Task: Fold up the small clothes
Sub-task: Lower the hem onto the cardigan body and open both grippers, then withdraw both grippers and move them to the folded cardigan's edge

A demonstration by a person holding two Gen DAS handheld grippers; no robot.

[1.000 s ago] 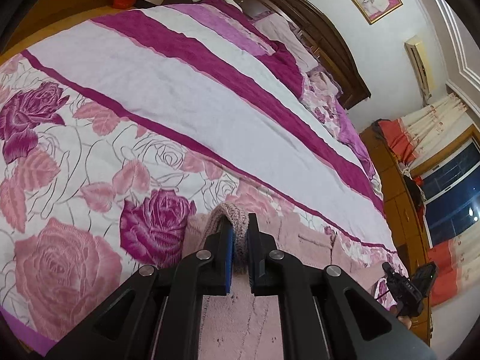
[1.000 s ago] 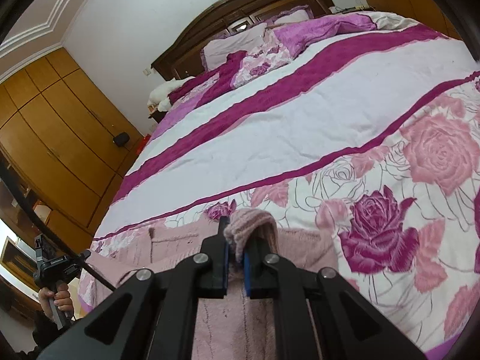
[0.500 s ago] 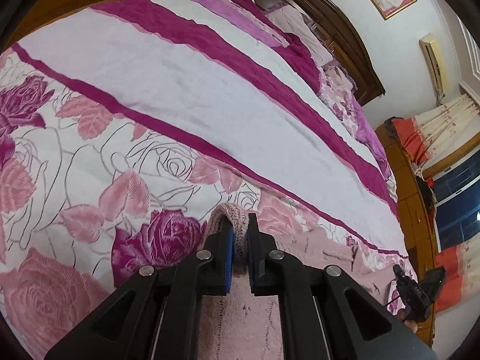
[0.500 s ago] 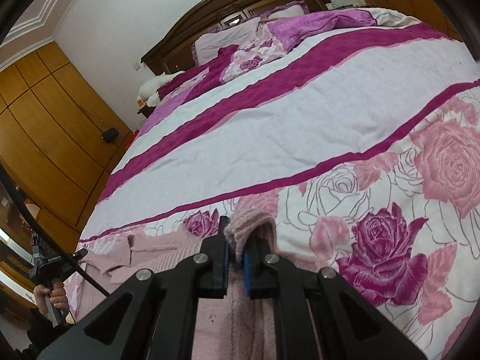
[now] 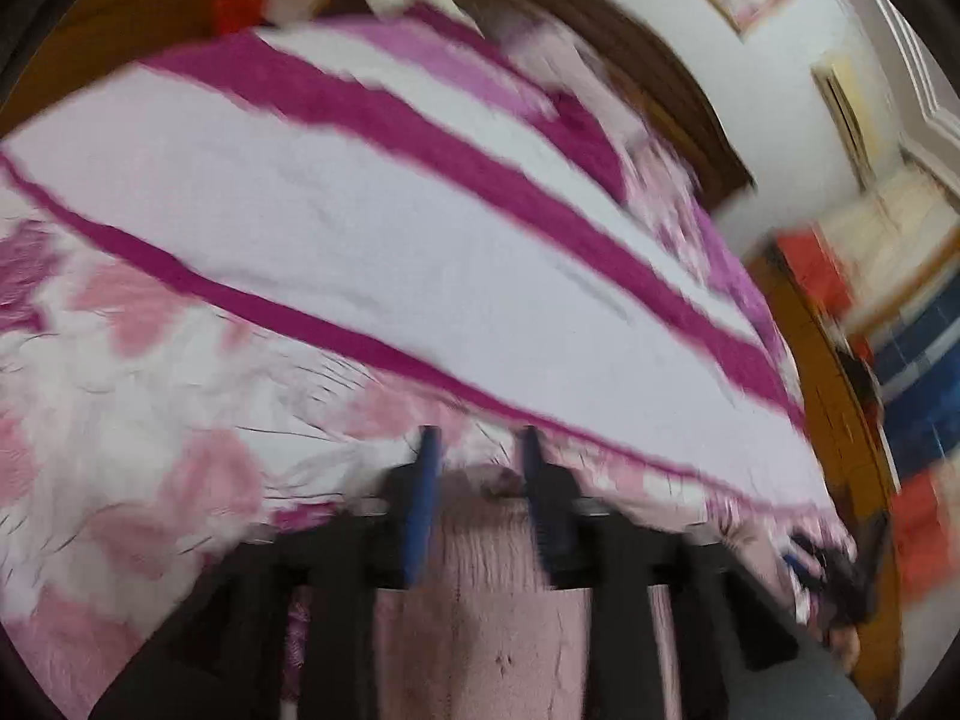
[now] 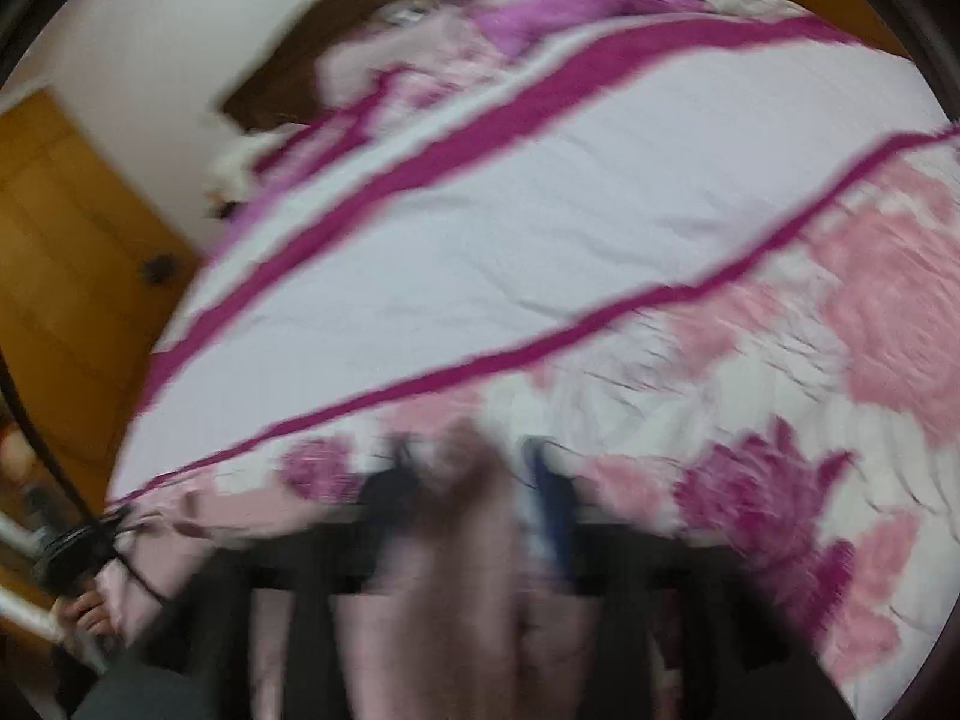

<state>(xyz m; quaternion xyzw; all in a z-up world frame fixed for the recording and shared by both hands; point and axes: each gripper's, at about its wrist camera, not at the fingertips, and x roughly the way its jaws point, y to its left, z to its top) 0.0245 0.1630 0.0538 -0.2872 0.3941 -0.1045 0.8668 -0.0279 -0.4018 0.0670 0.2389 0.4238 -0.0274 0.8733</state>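
The pale pink knitted garment (image 5: pixel 486 612) is lying on the bed at its near edge, spread over the white bedspread printed with pink and magenta roses and crossed by magenta stripes (image 5: pixel 372 252). Both views are smeared by motion blur, so fine detail is lost.

The left hand-held gripper (image 5: pixel 477 450) is hanging just above the garment's far edge. Its jaws have just been opening; the blue pads (image 5: pixel 420 504) are standing a little apart, and the knit is lying below the gap with neither pad pressing on it.

The right hand-held gripper (image 6: pixel 474 462) is pointing down at the same garment (image 6: pixel 462 600). Its jaws have also just been opening and are standing wide. A blurred bump of the pink knit is rising between them, seemingly free of both pads, though the blur is making contact hard to judge.

At the far end of the bed, a dark wooden headboard (image 6: pixel 336 48) is standing against the white wall.
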